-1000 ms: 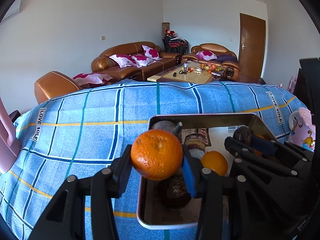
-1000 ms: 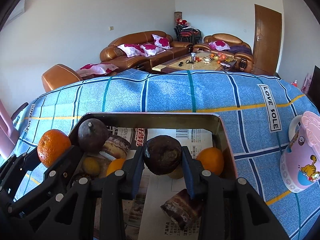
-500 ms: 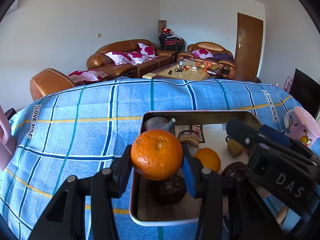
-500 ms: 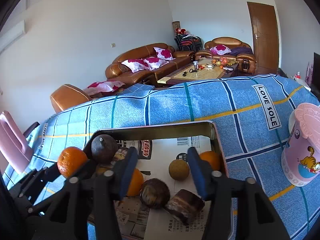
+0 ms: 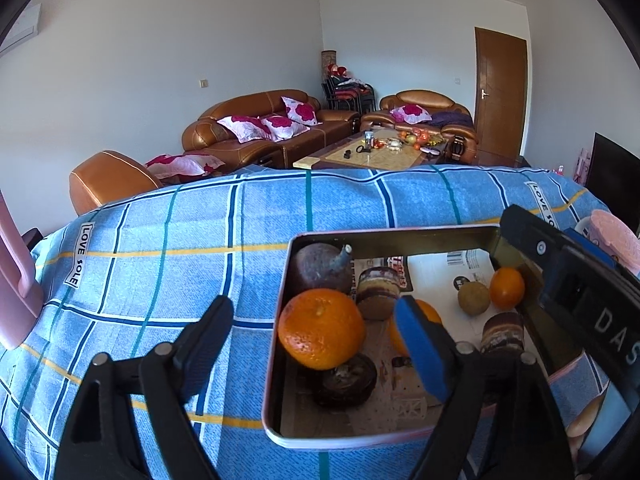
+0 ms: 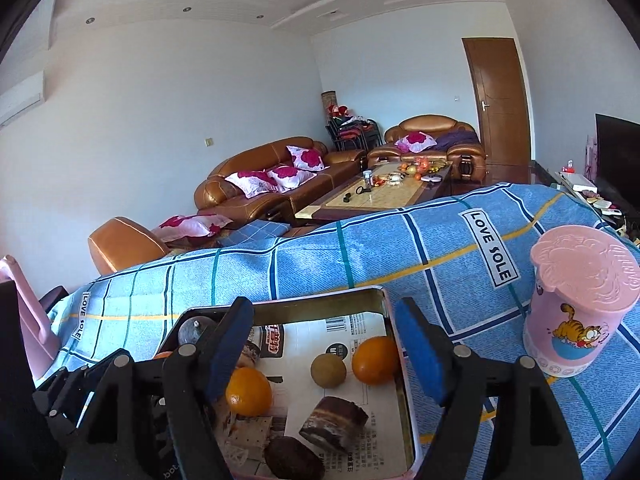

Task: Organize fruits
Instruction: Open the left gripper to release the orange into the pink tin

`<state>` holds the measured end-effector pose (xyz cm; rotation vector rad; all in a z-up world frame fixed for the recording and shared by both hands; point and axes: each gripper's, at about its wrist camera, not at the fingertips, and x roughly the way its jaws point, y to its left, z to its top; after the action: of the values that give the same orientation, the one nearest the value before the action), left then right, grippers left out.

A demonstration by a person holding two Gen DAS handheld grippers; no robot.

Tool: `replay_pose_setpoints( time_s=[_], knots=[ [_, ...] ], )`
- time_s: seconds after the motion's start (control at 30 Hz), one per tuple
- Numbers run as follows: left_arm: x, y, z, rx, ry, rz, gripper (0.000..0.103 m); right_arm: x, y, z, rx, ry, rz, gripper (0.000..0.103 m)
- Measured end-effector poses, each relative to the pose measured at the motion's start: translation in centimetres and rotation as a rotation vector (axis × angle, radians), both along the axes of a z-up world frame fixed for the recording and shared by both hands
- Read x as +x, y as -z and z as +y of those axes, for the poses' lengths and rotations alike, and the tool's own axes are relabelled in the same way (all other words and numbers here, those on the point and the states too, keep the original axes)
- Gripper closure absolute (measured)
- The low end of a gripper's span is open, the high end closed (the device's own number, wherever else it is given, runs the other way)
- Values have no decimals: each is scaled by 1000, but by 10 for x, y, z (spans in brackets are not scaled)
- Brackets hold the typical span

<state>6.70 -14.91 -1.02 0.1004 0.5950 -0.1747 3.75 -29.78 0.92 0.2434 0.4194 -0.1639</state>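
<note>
A metal tray [image 5: 276,360] lined with newspaper sits on the blue checked cloth. My left gripper [image 5: 316,328] is open above the tray's left edge; a large orange [image 5: 321,329] lies free between its jaws, inside the tray. The tray also holds a dark round fruit with a stem [image 5: 316,266], smaller oranges [image 5: 507,288], a brownish round fruit [image 5: 473,298] and cake pieces [image 5: 503,332]. My right gripper [image 6: 326,350] is open and empty above the tray [image 6: 408,396]; a small orange [image 6: 248,391], a brownish fruit [image 6: 328,370] and a dark fruit [image 6: 294,458] lie below it.
A pink cartoon cup [image 6: 580,304] with a lid stands on the cloth right of the tray. A pink chair back [image 5: 16,280] rises at the left edge. Sofas and a coffee table [image 5: 376,152] stand beyond the table.
My left gripper has opened and let go of the large orange, which now sits in the tray. My right gripper released the dark fruit earlier and has lifted and drawn back.
</note>
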Motion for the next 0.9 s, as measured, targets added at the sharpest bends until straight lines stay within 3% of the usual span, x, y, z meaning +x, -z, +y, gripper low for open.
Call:
replay_pose_setpoints(
  time_s=[0.03,0.2,0.9],
  knots=[
    [-1,-1,1,-4,-6,-5,5,0,0,-1,1,6,-2,28],
    [-6,-5,6,-20,-16,-39,0,-9,0,-1,-16,32,-33,28],
    [-44,-13,30,-19,-49,-146,0,-52,-9,29,-164,78,-132,25]
  ],
)
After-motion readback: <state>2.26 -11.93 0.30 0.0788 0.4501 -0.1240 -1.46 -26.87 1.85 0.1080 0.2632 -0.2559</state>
